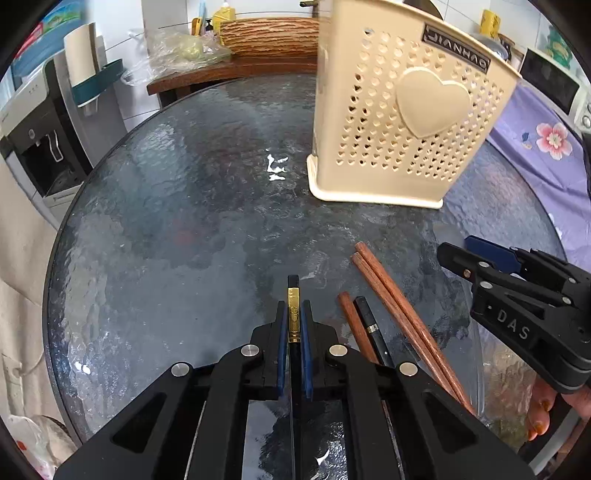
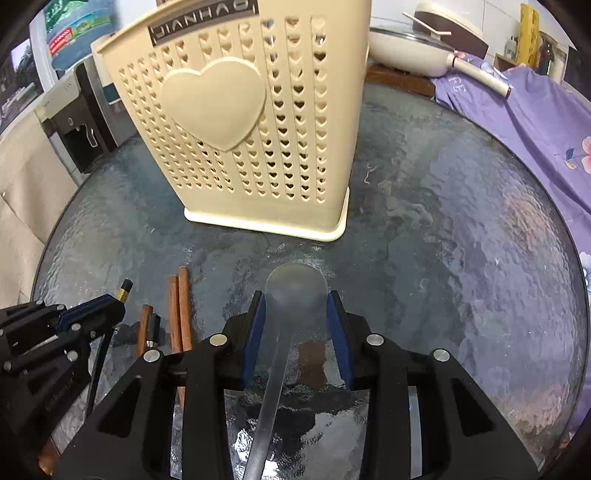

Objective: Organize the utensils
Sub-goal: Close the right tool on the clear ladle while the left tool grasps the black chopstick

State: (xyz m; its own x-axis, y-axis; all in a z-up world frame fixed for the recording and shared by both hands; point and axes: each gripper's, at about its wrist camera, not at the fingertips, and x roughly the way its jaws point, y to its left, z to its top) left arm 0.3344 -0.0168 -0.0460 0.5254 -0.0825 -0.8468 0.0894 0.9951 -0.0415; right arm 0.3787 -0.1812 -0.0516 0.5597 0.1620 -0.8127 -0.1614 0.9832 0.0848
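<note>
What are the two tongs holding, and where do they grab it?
The left tongs pinch a black chopstick at its gold-banded end. The right tongs clamp a clear spoon by the sides of its bowl.

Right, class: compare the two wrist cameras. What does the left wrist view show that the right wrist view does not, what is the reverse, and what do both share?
Only the left wrist view: the left gripper shut on a black chopstick with a gold band, seen along its length, and a brown woven basket behind.

Only the right wrist view: the right gripper closed around a translucent spoon, and a cream pan.

Both: the cream holder, brown chopsticks, glass table.
</note>
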